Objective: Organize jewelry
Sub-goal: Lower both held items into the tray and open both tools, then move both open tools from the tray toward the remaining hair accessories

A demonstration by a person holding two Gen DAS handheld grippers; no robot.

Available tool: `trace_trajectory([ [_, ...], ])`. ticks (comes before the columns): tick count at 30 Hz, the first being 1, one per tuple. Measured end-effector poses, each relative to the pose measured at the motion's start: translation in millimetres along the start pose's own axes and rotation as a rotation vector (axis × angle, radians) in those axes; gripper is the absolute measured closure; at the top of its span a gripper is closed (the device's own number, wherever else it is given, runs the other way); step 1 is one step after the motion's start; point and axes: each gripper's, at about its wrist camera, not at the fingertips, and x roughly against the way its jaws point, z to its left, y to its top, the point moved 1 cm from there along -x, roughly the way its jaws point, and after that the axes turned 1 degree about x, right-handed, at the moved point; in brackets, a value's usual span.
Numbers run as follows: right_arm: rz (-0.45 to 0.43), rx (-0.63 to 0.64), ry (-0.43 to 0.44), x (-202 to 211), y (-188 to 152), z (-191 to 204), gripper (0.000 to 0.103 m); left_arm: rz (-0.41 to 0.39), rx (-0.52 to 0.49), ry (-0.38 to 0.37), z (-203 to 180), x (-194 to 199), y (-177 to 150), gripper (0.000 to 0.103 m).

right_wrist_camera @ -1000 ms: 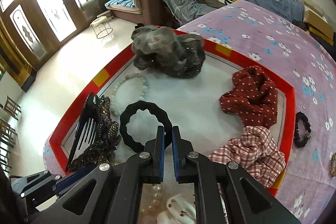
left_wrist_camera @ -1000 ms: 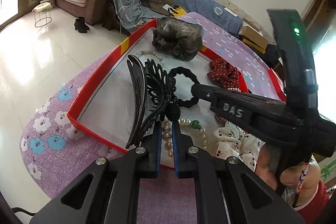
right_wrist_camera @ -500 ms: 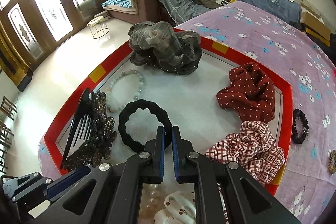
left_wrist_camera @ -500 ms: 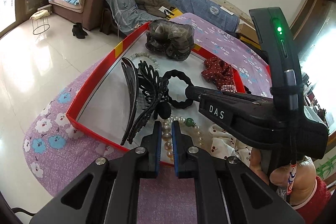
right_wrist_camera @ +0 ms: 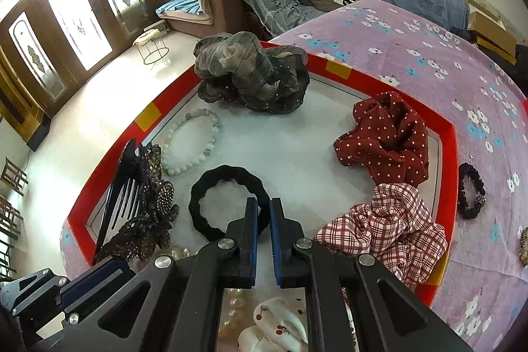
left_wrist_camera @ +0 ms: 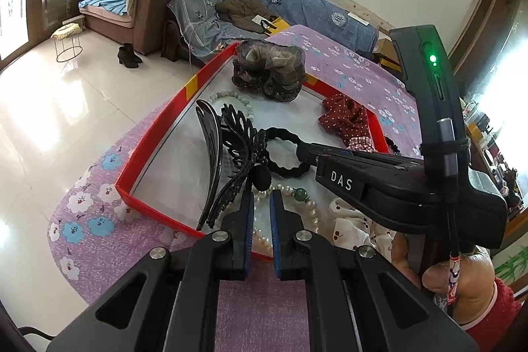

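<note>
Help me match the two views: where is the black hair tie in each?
Left wrist: hair tie at centre, beyond the tongs, partly behind the right gripper.
Right wrist: hair tie low centre, right at the fingertips.
Shared landmark: bead bracelet, just beyond it.

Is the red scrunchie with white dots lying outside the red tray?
No, the red dotted scrunchie lies inside the red tray, near its far right corner.

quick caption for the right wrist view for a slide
Right gripper, fingers nearly shut and empty, over a black hair tie in a red tray of scrunchies, a bead bracelet and a hair clip.
</note>
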Motion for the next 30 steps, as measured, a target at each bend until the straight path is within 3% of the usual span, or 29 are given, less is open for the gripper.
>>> trace_trajectory([
  [1, -0.003, -0.001, 0.001, 2, -1, -1, 0.094, 0.001, -0.002, 0.002, -1, 0, 0, 0.091],
  [3, -0.008, -0.006, 0.007, 4, -1, -2, 0.094, 0.002, -0.001, 0.006, -3, 1, 0, 0.072],
  [6, -0.019, -0.016, 0.012, 10, -2, -5, 0.092, -0.011, 0.005, 0.012, -5, 4, 0, 0.062],
  [11, -0.047, -0.041, 0.027, 21, -3, -12, 0.070, -0.023, 0.008, 0.028, -7, 10, 1, 0.058],
  [30, -0.117, -0.077, 0.033, 60, -20, -37, 0.069, -0.029, -0.045, 0.053, -36, 21, -4, 0.054],
])
